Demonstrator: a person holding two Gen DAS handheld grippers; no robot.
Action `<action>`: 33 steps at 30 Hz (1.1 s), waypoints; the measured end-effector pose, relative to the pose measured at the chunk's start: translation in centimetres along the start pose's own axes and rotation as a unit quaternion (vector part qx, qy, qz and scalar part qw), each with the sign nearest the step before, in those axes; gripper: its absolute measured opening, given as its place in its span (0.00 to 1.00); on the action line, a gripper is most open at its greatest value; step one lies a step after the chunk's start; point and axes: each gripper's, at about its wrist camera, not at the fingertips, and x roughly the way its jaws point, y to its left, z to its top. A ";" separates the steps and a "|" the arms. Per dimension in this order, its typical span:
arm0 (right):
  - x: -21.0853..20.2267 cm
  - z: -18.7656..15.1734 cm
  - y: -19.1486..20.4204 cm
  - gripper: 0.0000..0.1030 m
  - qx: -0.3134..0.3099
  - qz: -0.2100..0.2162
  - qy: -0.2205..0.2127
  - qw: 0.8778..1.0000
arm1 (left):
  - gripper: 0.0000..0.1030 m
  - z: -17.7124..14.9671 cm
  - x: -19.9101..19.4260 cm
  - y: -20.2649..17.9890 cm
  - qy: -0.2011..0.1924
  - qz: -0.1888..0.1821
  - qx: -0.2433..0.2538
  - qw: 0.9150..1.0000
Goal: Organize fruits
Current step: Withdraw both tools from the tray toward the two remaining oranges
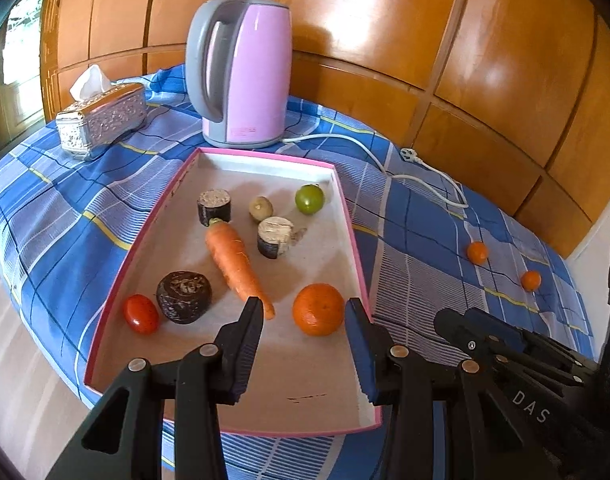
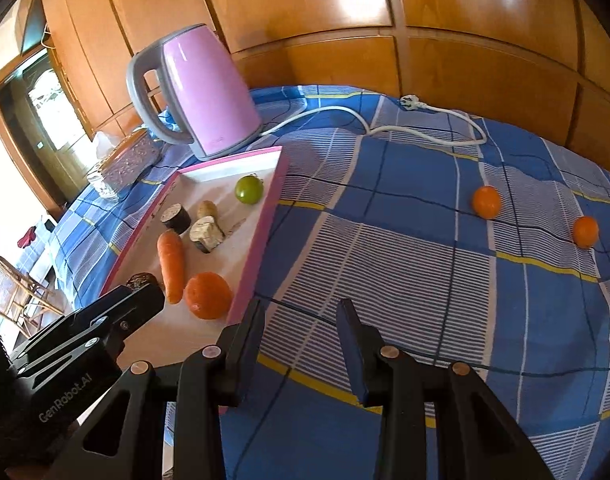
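Note:
A pink-rimmed tray (image 1: 347, 216) lies on the blue checked cloth. It holds an orange (image 1: 318, 309), a carrot (image 1: 235, 262), a red tomato (image 1: 141, 313), a green fruit (image 1: 309, 199), a small kiwi (image 1: 260, 207) and three dark cut pieces (image 1: 184, 296). My left gripper (image 1: 304, 308) is open and empty, its fingers on either side of the orange, just above the tray. Two small oranges (image 2: 486, 201) (image 2: 585, 231) lie on the cloth at the right. My right gripper (image 2: 301, 312) is open and empty above the cloth, right of the tray (image 2: 261, 232).
A pink kettle (image 1: 245, 72) stands behind the tray; its white cord and plug (image 1: 409, 155) trail right across the cloth. A silver tissue box (image 1: 101, 120) sits at the back left. Wooden wall panels close the back. The table edge drops off at the left.

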 end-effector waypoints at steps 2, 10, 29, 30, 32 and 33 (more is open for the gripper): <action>-0.1 -0.1 -0.3 0.37 0.001 -0.003 -0.001 1.000 | 0.41 0.0 0.1 -0.3 0.001 -0.002 0.004 1.000; -0.4 -0.2 -2.0 0.37 0.017 -0.021 -0.005 1.000 | 0.41 -0.1 0.6 -1.7 0.006 -0.009 0.021 1.000; -1.3 -1.4 -9.4 0.37 0.095 -0.076 -0.011 0.993 | 0.41 -0.2 2.6 -7.4 0.023 -0.038 0.079 0.996; -1.4 -1.4 -9.9 0.37 0.100 -0.079 -0.011 0.992 | 0.41 -0.2 2.7 -7.8 0.025 -0.040 0.083 0.995; -1.5 -1.6 -10.9 0.37 0.111 -0.087 -0.011 0.990 | 0.41 -0.3 3.1 -8.5 0.027 -0.045 0.091 0.994; -1.7 -1.7 -11.6 0.37 0.118 -0.092 -0.012 0.989 | 0.41 -0.4 3.3 -8.9 0.029 -0.047 0.096 0.994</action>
